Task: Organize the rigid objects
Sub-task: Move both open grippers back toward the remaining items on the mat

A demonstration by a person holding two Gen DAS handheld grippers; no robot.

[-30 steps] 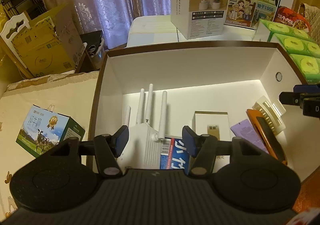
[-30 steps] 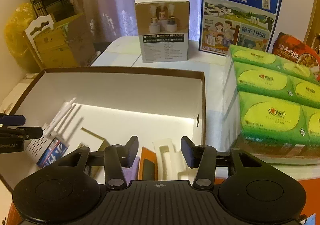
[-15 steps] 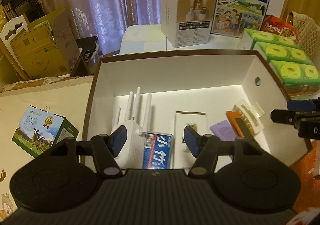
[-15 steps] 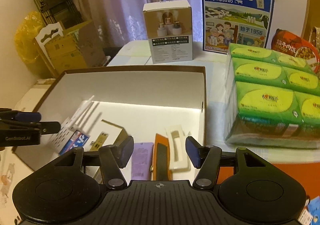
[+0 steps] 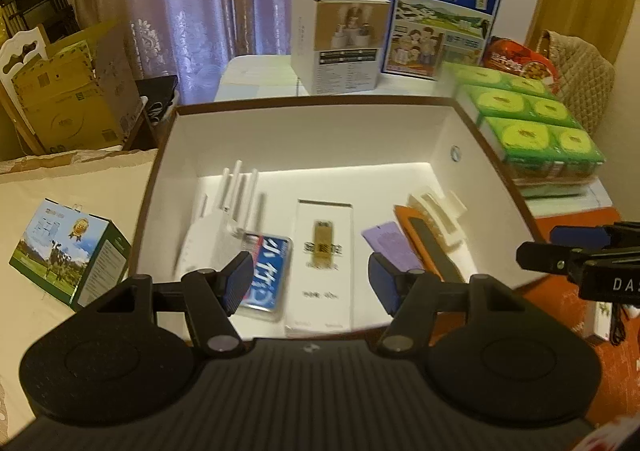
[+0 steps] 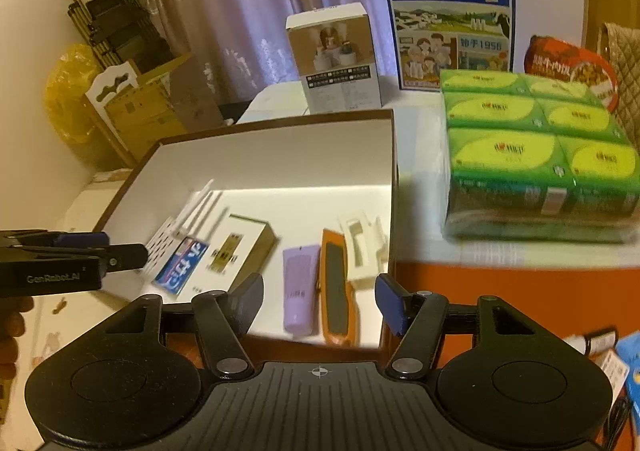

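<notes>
Hovering above the box's (image 5: 304, 107) near edge, left tongs (image 5: 310, 281) and right tongs (image 6: 318, 303) are released and empty, jaws having just been opening. Inside lie a router (image 5: 212, 227) with thin stiff antennas, blue packet (image 5: 266, 275), flat white carton (image 5: 322, 251), soft lilac tube (image 6: 298, 287), orange case (image 6: 336, 287) and moulded white holder (image 6: 362, 247). Risk: a low pass could snag the antennas or nudge the row crooked; the thin cardboard wall may buckle.

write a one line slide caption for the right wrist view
Open right gripper hovers above a white box holding a purple tube, orange case and router.
</notes>
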